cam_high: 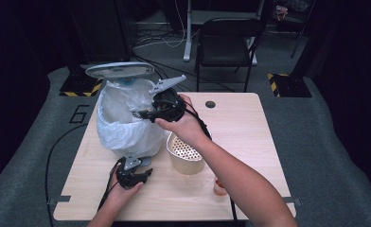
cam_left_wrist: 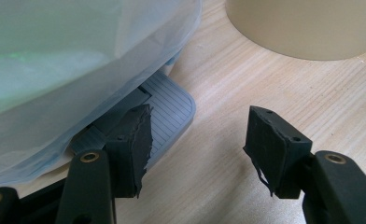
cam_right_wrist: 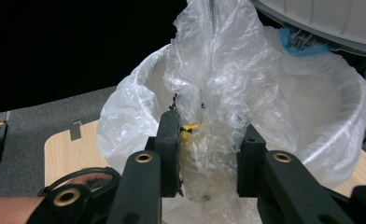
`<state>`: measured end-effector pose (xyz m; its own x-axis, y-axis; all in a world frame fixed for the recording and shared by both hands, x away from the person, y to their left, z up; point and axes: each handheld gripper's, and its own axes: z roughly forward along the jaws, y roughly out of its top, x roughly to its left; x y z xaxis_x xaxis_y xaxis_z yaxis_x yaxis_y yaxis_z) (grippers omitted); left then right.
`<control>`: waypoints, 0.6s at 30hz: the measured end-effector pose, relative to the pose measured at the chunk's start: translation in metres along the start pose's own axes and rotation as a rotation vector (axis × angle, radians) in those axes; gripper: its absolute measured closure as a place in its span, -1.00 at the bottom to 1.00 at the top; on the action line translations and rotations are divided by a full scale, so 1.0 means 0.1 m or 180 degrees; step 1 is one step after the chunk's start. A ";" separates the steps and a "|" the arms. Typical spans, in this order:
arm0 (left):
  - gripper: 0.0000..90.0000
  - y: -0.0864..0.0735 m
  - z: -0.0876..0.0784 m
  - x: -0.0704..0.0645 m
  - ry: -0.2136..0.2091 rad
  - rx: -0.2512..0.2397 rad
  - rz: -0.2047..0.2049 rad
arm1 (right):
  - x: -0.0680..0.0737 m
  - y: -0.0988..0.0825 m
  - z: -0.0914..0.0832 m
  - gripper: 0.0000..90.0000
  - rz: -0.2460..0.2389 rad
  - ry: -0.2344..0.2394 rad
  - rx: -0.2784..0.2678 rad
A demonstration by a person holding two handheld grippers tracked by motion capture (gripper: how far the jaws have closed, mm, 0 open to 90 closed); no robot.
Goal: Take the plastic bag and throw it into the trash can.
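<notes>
A pedal bin (cam_high: 119, 130) lined with a white bag stands at the table's back left, its lid (cam_high: 119, 70) raised. Over its mouth my right gripper (cam_high: 138, 113) is shut on a crumpled clear plastic bag (cam_right_wrist: 218, 93) with something yellow (cam_right_wrist: 189, 130) inside, which hangs into the liner (cam_right_wrist: 321, 116). Low at the bin's foot is my left gripper (cam_high: 145, 171). In the left gripper view its jaws (cam_left_wrist: 197, 135) stand apart with nothing between them, and the left pad (cam_left_wrist: 141, 140) lies on the grey ribbed pedal (cam_left_wrist: 172, 109).
A beige perforated container (cam_high: 183, 158) stands just right of the bin, under my right forearm. A small orange item (cam_high: 219, 186) sits near the front edge of the wooden table (cam_high: 250, 137). A folding chair (cam_high: 224, 40) stands behind the table.
</notes>
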<state>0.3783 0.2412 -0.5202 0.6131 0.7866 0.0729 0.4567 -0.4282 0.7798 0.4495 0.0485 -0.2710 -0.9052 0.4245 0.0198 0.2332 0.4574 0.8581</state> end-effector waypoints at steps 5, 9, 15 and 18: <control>-0.09 0.00 0.00 0.00 -0.0012 -0.0004 -0.0014 | -0.01 0.03 0.07 0.53 -0.0002 -0.0003 -0.0018; -0.09 0.00 0.00 0.00 -0.0003 -0.0002 -0.0003 | -0.03 0.06 0.11 0.54 -0.0014 -0.0024 -0.0016; -0.09 0.00 0.00 0.00 -0.0014 0.0013 0.0014 | -0.01 0.12 0.21 0.54 -0.0003 -0.0029 -0.0036; -0.09 0.00 0.00 0.00 -0.0005 -0.0004 0.0001 | -0.01 0.14 0.26 0.54 0.0009 -0.0036 -0.0009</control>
<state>0.3784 0.2414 -0.5202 0.6143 0.7858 0.0722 0.4557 -0.4279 0.7805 0.4628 0.0749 -0.2723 -0.9004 0.4348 0.0164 0.2349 0.4540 0.8595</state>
